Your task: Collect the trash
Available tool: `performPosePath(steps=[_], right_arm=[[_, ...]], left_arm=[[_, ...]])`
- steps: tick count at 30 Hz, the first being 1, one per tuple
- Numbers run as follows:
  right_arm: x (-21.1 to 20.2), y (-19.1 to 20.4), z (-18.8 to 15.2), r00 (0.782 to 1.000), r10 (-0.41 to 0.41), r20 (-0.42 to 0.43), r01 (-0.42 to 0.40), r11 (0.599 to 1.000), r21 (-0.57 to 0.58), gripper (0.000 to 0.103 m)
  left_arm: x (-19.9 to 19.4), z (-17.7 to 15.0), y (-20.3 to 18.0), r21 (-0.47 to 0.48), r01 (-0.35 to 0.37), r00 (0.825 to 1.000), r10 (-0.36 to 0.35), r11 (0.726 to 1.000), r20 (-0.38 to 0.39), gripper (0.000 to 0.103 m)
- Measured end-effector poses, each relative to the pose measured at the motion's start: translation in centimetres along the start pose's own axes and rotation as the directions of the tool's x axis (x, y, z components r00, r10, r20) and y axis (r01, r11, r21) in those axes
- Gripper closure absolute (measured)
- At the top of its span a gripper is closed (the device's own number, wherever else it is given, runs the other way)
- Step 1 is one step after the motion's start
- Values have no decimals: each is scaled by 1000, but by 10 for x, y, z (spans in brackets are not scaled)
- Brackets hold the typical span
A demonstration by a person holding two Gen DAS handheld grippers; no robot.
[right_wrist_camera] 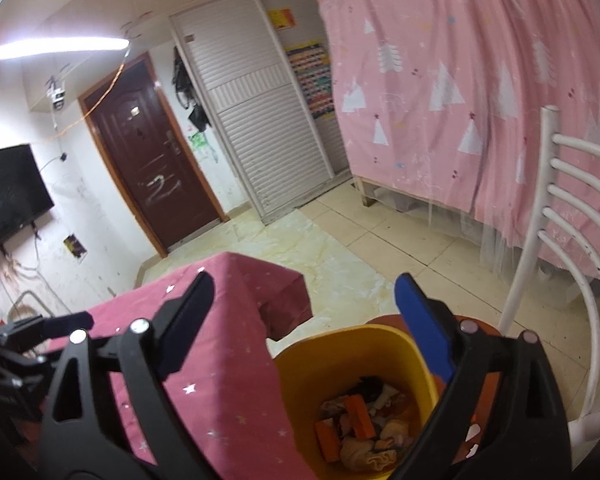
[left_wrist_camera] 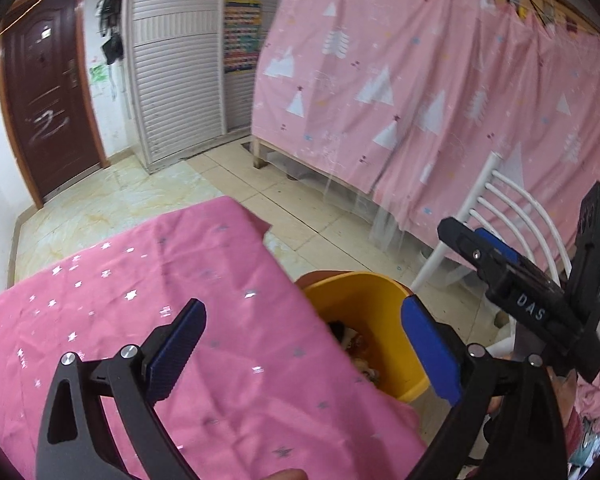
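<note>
A yellow bin (left_wrist_camera: 384,292) (right_wrist_camera: 340,340) stands beside the table's right edge. Inside it lies a heap of trash (right_wrist_camera: 360,424) (left_wrist_camera: 354,344): crumpled paper, orange scraps and wrappers. My left gripper (left_wrist_camera: 303,308) is open above the table edge and the bin, with nothing between its blue pads. My right gripper (right_wrist_camera: 305,284) is open above the bin and also holds nothing. In the left wrist view the right gripper (left_wrist_camera: 466,236) shows at the right. The left gripper's fingers (right_wrist_camera: 64,322) show at the far left of the right wrist view.
A table under a pink star-print cloth (left_wrist_camera: 140,320) (right_wrist_camera: 228,360) fills the lower left. A white slatted chair (left_wrist_camera: 496,204) (right_wrist_camera: 564,216) stands right of the bin. A pink curtain (left_wrist_camera: 420,80) hangs behind, with tiled floor (right_wrist_camera: 340,248), a brown door (right_wrist_camera: 156,176) and a wall television (right_wrist_camera: 8,188).
</note>
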State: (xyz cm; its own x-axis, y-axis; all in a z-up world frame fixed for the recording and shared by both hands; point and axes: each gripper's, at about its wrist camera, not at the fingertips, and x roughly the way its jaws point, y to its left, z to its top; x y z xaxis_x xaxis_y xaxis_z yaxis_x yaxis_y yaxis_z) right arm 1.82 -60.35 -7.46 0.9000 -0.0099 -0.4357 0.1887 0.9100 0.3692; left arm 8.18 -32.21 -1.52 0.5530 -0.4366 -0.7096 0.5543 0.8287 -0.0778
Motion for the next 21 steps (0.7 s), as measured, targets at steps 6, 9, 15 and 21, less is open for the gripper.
performPosePath(steps=[6,9,15,21], right_arm=[[4,36,-8,999,45,-10,-46,997,-58,9],[7,52,-12,997,68,-20,-69,994,-79,8],[16,89,-20,993,112,-45,-117,984,-135,7],[20,127,-30,984,162,-76,-174,967,-189,6]], left_arm=[[-18,-10,37,-64,-50,998,52,997,35,13],[-26,-14,56,-97,-81,995,86,992,48,13],[-40,-27,97,-173,-176,979,191,969,70,12],[-50,-41,139,-246,-244,962,267,938,63,12]])
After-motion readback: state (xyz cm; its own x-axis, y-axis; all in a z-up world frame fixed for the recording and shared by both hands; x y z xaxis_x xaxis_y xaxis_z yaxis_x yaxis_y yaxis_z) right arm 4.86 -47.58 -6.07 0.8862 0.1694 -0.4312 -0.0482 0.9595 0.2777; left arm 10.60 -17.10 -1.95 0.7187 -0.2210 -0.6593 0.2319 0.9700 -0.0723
